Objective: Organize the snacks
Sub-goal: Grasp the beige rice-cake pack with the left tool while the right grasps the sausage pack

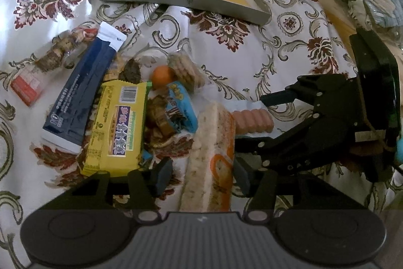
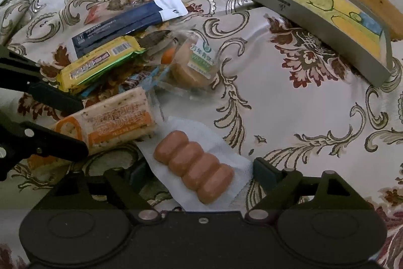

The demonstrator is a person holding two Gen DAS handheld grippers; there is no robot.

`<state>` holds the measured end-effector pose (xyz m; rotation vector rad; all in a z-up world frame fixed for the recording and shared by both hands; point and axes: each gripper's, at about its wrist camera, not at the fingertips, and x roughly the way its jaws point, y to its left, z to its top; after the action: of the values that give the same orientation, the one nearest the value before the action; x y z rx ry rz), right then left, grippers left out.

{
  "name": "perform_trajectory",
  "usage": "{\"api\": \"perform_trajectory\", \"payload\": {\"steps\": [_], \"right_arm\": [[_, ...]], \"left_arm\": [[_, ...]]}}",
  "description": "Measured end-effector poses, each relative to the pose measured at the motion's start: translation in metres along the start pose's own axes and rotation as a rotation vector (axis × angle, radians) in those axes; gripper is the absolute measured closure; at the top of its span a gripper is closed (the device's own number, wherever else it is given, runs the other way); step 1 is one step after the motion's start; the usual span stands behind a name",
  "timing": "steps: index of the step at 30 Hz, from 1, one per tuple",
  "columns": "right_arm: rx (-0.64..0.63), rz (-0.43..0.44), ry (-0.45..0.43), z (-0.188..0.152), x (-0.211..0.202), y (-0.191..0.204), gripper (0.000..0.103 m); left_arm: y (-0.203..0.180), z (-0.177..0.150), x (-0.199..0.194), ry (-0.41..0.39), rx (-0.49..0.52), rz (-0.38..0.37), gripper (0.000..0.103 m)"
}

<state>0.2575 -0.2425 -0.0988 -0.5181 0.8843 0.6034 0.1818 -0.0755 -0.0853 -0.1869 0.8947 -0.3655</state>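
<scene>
Two grippers work over a pile of snacks on a floral tablecloth [image 2: 289, 102]. Left gripper [image 1: 200, 172]: fingers spread, one either side of the near end of the orange-and-white cracker pack [image 1: 211, 155]; contact with the pack cannot be confirmed. In the left wrist view this pack lies at lower centre, its long axis running from the bottom of the frame upward, slightly tilted to the right. Right gripper [image 2: 194, 174]: fingers spread wide, flanking the sausage pack [image 2: 194, 165], apparently not touching it. The four sausages lie side by side in a white wrapper at lower centre of the right wrist view; the row runs diagonally from centre to lower right. Cracker pack and sausage pack lie just beside each other. Further out, to the upper left of that view, sit a yellow bar [image 2: 98, 64], a dark blue sachet [image 2: 128, 24] and a clear biscuit pack [image 2: 194, 64]. A grey tray [image 2: 302, 9] with a cartoon picture lies at upper right.
</scene>
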Motion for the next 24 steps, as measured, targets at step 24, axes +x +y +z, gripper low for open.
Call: {"api": "perform_trajectory", "payload": {"steps": [24], "right_arm": [[-0.065,-0.072,-0.037,-0.003,-0.002,0.025,0.03]], "left_arm": [[-0.009,-0.011,0.001,-0.028,0.083,0.023,0.061]]}}
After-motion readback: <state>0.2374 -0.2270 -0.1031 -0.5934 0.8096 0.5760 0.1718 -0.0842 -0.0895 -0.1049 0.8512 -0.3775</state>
